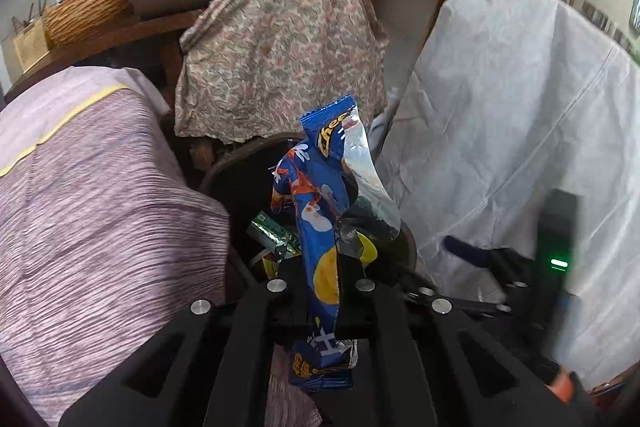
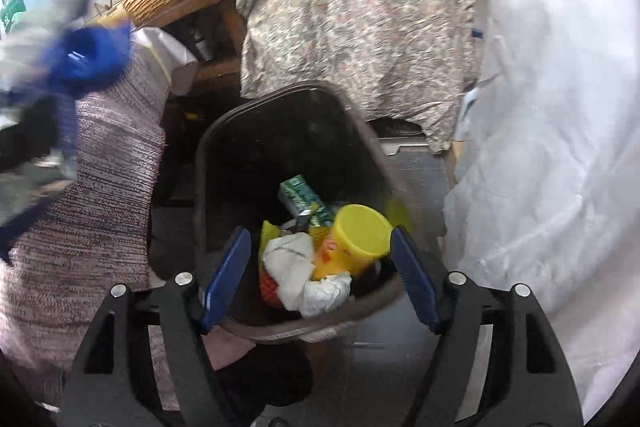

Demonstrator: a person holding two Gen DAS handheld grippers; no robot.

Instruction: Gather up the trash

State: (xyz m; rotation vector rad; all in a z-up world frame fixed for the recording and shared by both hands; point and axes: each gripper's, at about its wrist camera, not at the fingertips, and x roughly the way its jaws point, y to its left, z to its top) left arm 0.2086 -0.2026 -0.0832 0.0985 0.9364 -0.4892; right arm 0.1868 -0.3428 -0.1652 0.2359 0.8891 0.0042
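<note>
The snack wrapper [image 1: 324, 227] is a long blue foil pack, torn open at the top so its silver inside curls out to one side; it carries orange and white cartoon prints, a yellow round shape lower down and part of a word starting "Chee" near the top. On my left wrist view it stands upright, pinched in my left gripper [image 1: 322, 311], whose fingers are pressed tight on its lower half, with the crumpled bottom end sticking out beneath them. It hangs just above the dark trash bin [image 1: 224, 167].

My right gripper [image 2: 320, 275] is spread wide with nothing in it, its blue pads [image 2: 226, 275] poised over the bin's near rim [image 2: 280, 327]. Inside the bin I see a yellow cup [image 2: 356, 239], crumpled white paper [image 2: 304, 275] and a green carton [image 2: 306, 197].
</note>
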